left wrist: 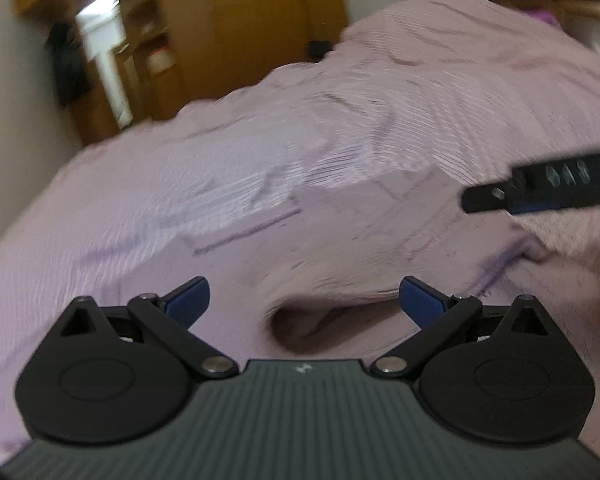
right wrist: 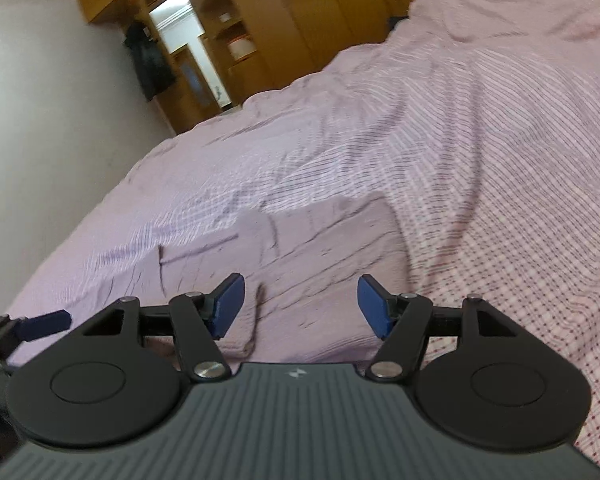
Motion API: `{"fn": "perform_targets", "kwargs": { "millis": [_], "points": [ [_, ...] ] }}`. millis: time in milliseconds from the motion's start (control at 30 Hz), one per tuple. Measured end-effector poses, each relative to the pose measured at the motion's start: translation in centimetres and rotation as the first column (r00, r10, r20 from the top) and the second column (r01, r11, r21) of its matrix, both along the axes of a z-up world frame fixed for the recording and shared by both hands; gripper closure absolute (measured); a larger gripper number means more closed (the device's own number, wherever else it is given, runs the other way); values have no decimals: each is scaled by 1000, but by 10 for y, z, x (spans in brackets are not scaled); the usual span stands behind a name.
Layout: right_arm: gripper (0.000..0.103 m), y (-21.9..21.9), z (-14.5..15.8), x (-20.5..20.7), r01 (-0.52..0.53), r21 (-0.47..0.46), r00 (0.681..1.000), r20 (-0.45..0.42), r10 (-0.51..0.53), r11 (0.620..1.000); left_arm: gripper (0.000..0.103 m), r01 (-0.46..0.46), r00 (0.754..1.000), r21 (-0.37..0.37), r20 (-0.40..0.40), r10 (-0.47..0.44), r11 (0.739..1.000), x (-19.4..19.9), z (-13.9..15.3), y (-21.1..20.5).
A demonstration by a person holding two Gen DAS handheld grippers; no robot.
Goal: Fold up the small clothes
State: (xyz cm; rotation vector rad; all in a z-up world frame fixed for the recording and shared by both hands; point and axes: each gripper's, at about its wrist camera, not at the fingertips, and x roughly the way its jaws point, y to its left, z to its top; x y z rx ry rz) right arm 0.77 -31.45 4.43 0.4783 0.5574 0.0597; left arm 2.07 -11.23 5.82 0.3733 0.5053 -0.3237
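Note:
A small pale pink garment point(left wrist: 352, 240) lies flat on the bed, partly folded, with a dark rounded opening near its close edge. My left gripper point(left wrist: 304, 292) hovers open just over that edge, with nothing between its blue pads. The same garment point(right wrist: 324, 240) shows in the right wrist view, straight ahead of my right gripper point(right wrist: 300, 292), which is also open and empty above the cloth. The right gripper's finger point(left wrist: 540, 190) juts in at the right of the left wrist view. The left gripper's finger point(right wrist: 40, 326) shows at the far left of the right wrist view. Both views are motion-blurred.
The pink checked bedsheet point(right wrist: 480, 140) covers the whole bed and is rumpled. Beyond the bed's far edge stand a wooden wardrobe point(right wrist: 320, 12) with open shelves, a doorway, and a dark garment point(right wrist: 150, 64) hanging on the pale wall.

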Motion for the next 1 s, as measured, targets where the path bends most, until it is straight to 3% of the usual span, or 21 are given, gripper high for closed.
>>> {"fn": "perform_targets", "kwargs": {
  "millis": [100, 300, 400, 467, 533, 567, 600, 700, 833, 1000],
  "points": [
    [32, -6, -6, 7, -11, 15, 999, -48, 12, 1000, 1, 54, 999, 63, 6, -54, 997, 4, -12, -15],
    [32, -7, -12, 21, -1, 20, 995, -98, 3, 1000, 20, 126, 988, 242, 52, -142, 962, 6, -40, -43],
    [32, -4, -12, 23, -8, 13, 995, -97, 9, 1000, 26, 126, 988, 275, 54, -146, 953, 10, -49, -49],
    [32, -4, -12, 23, -10, 13, 995, -98, 11, 1000, 36, 130, 988, 259, 48, -147, 957, 12, -53, -49],
    [32, -5, -12, 23, -9, 21, 995, -97, 11, 1000, 62, 138, 988, 240, 30, -149, 961, 15, -55, -49],
    [32, -6, -11, 23, -6, 24, 995, -98, 8, 1000, 85, 139, 989, 228, 16, -147, 964, 17, -56, -49],
    [32, -6, -11, 23, -3, 26, 995, -99, 6, 1000, 92, 139, 990, 213, -3, -142, 967, 20, -56, -49],
    [32, -6, -13, 24, 0, 31, 994, -109, 3, 1000, 93, 126, 992, 138, -19, -124, 982, 25, -49, -42],
    [32, -4, -15, 26, -24, 58, 993, -115, 31, 998, 94, 54, 998, 23, 23, -55, 998, 25, -25, -22],
    [32, 1, -17, 28, -36, 35, 992, -123, 40, 999, 94, -103, 990, -109, 87, 113, 989, 30, 9, 20]
  ]
}}
